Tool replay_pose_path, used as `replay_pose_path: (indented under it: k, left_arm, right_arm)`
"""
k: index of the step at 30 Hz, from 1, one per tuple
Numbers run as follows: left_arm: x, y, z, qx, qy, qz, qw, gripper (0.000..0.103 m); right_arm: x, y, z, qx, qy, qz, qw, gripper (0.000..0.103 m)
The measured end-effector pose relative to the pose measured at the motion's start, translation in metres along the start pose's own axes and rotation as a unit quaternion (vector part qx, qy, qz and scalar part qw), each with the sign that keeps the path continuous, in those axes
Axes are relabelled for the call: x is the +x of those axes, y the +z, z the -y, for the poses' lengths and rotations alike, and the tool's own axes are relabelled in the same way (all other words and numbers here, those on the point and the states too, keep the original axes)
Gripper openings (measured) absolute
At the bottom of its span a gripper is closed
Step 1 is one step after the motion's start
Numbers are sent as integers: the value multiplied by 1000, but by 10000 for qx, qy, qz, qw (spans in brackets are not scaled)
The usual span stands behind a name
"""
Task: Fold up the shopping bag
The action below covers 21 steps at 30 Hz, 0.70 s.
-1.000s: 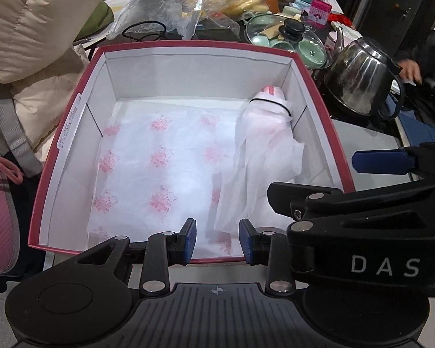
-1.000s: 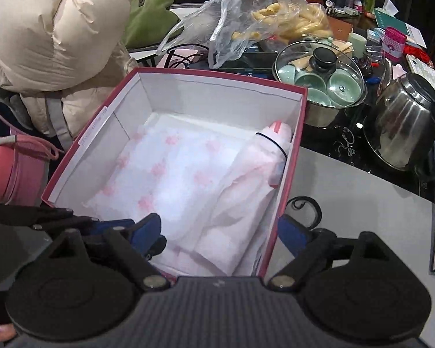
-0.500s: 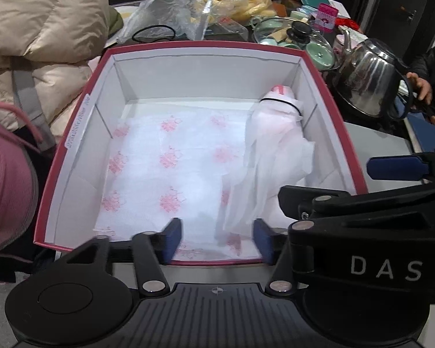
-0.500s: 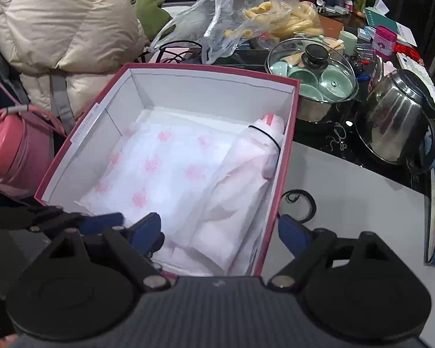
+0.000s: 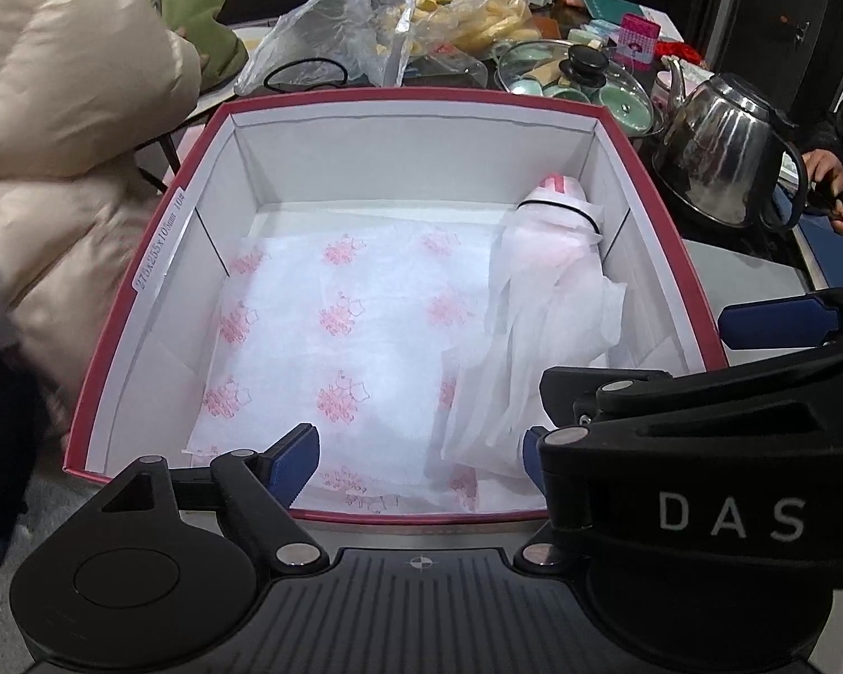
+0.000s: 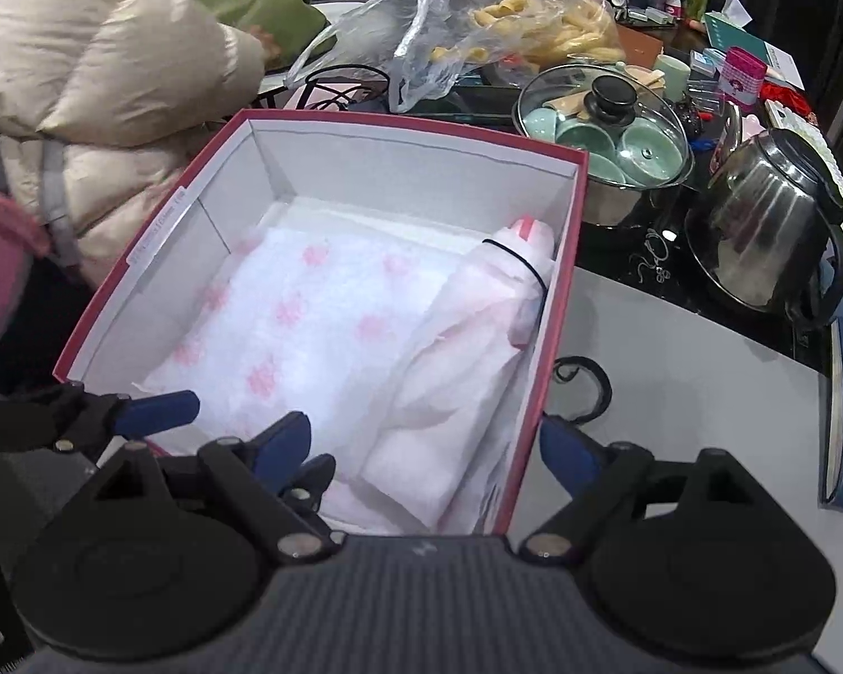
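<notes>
Cluttered desk (image 6: 674,370), grey-white, crowded at the far end. My left tongs (image 5: 416,452) are spread, hovering over the near rim of the red box (image 5: 421,98), pinching nothing. My right tongs (image 6: 427,443) are spread too, astride the box's right wall. Inside, the shopping bag (image 5: 545,303) lies as a white bundle cinched by a black band, along the right wall, on pink-printed tissue (image 5: 343,331). Banded like that, it could be already folded and stowed, or waiting to be lifted out; I cannot tell which. Beyond: kettle (image 6: 758,224), lidded pot (image 6: 607,129), plastic bag of food (image 5: 421,17).
</notes>
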State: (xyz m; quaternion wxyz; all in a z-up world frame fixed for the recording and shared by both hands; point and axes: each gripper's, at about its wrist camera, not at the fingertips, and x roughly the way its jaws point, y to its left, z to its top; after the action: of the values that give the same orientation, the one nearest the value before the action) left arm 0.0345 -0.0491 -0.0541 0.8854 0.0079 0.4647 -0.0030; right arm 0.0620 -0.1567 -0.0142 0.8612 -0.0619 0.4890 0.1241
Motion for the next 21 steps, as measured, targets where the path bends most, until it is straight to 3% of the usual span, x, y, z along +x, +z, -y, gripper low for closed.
replay_pose_path:
  k: [5, 7, 21]
  left_arm:
    - [-2, 4, -6, -7, -313, -184, 9993, 81]
    - [-4, 4, -9, -89, -413, -143, 9990, 81]
    - [-59, -13, 4, 102, -216, 475, 9986, 81]
  right_arm:
    - [-5, -1, -1, 12, 1, 62, 10000, 92]
    - [-7, -1, -2, 17, 1, 87, 10000, 97]
    - [-46, -18, -10, -87, 21, 487, 9988, 98]
